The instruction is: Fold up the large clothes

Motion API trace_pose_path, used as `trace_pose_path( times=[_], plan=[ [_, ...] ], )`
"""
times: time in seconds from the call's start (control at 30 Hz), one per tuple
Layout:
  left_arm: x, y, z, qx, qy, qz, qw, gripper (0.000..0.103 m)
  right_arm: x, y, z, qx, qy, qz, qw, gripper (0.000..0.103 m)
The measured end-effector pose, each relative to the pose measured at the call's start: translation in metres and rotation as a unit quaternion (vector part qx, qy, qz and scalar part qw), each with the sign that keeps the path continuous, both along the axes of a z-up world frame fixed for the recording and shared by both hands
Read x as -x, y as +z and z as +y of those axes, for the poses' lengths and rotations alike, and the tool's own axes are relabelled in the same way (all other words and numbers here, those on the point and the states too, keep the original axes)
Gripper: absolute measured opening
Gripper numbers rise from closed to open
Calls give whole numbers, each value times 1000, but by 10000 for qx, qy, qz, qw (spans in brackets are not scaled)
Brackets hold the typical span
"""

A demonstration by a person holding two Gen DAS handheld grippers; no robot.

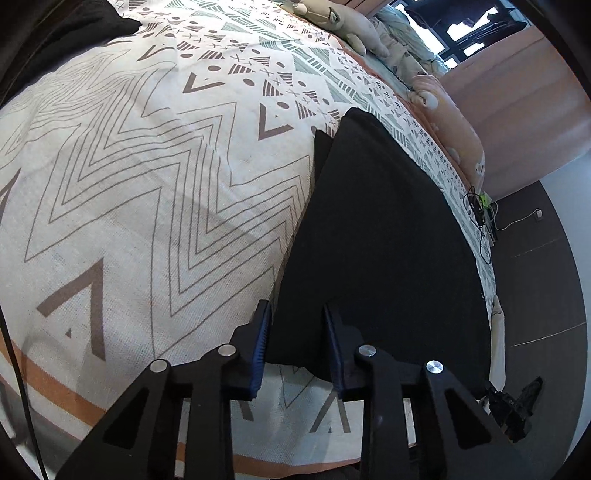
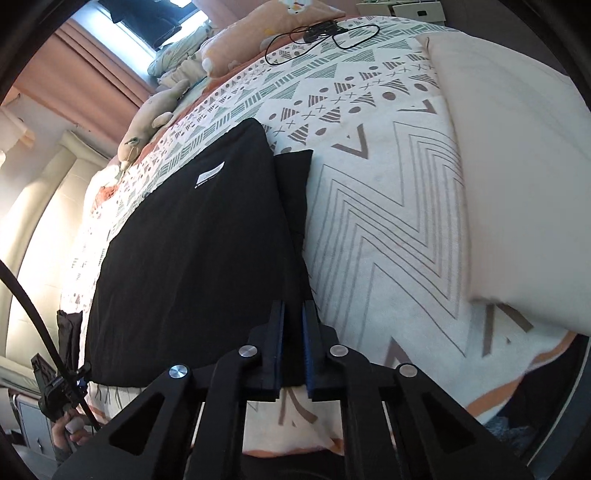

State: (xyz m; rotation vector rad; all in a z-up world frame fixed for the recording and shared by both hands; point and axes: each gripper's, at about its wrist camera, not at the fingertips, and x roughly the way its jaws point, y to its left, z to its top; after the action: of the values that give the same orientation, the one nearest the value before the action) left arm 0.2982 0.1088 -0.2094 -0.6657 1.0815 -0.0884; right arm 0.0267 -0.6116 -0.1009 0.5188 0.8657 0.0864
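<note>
A black garment point(image 1: 380, 251) is lying folded into a long flat panel on the patterned bedspread point(image 1: 147, 206), filling the centre right of the left wrist view and running from the lower middle up toward the upper right; in the right wrist view the same garment point(image 2: 192, 258) is spreading across the centre left, with a small white label point(image 2: 210, 171) showing on its upper part and a narrower folded strip point(image 2: 293, 184) peeking out along its right edge. The left gripper point(image 1: 295, 332) is sitting at the bottom centre of its frame with its blue-padded fingers point(image 1: 260, 347) standing well apart, the near edge of the garment lying between them, though whether they are touching the cloth cannot be told. The right gripper point(image 2: 293, 332) is sitting at the bottom centre of its frame with its fingers drawn close, leaving only a narrow gap, at the garment's near right corner; whether cloth is pinched in that gap cannot be told. A pale pillow point(image 2: 517, 177) is resting on the bedspread at the right of that view, a plush toy point(image 2: 147, 125) is lying at the upper left, and a black cable point(image 2: 321, 35) is coiling near the top.
</note>
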Motion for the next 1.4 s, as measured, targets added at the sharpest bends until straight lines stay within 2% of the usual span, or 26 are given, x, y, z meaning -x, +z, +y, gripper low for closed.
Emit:
trace_pose_path(
  times=[0.07, 0.3, 0.4, 0.5, 0.53, 0.6, 0.63, 0.67, 0.77, 0.8, 0.83, 0.87, 0.9, 1.03, 1.17, 1.3, 1.37, 1.4],
  plan=[
    [3, -6, -2, -58, 5, 122, 9999, 30, 6, -3, 0, 118, 1, 75, 9999, 3],
    [13, -5, 0, -28, -35, 101, 9999, 30, 24, -29, -7, 189, -151, 419, 9988, 2],
    [18, -4, 5, 163, -21, 94, 9998, 30, 32, -25, -11, 122, -228, 428, 9987, 2],
    [24, -3, 11, 401, 68, 169, 9990, 30, 44, -7, -17, 101, -330, 261, 9991, 3],
    [27, -1, 12, 394, 108, 162, 9990, 35, 47, 1, -18, 151, -352, 182, 9991, 3],
    [30, 5, 12, 330, 160, 74, 9993, 63, 52, 13, -19, 225, -403, 60, 9989, 3],
    [33, 8, 13, 388, 150, -48, 9991, 88, 55, 20, -18, 191, -450, -13, 9988, 4],
    [36, 11, 14, 467, 155, -173, 9986, 97, 56, 26, -16, 141, -442, -67, 9989, 4],
    [42, 17, 18, 550, 240, -327, 9977, 97, 54, 46, 1, 198, -260, -300, 9990, 5],
    [44, 18, 19, 576, 246, -356, 9974, 97, 51, 52, 6, 214, -181, -349, 9990, 14],
    [44, 20, 20, 590, 262, -386, 9972, 97, 49, 59, 18, 195, -40, -426, 9989, 40],
    [45, 22, 20, 605, 282, -428, 9969, 97, 47, 64, 25, 179, 68, -473, 9987, 59],
    [46, 23, 21, 628, 293, -471, 9965, 97, 46, 68, 35, 163, 199, -565, 9981, 84],
    [48, 23, 22, 786, 361, -550, 9947, 97, 41, 77, 64, 155, 520, -768, 9956, 85],
    [48, 14, 27, 1144, 451, -564, 9908, 97, 29, 76, 94, 338, 841, -750, 9931, 85],
    [48, 8, 28, 1329, 442, -526, 9887, 97, 13, 69, 116, 382, 996, -664, 9921, 84],
    [45, 6, 25, 1379, 374, -511, 9884, 94, 4, 69, 130, 551, 1104, -618, 9904, 69],
    [43, 4, 23, 1415, 353, -478, 9882, 92, 2, 68, 135, 610, 1157, -574, 9897, 58]
  ],
)
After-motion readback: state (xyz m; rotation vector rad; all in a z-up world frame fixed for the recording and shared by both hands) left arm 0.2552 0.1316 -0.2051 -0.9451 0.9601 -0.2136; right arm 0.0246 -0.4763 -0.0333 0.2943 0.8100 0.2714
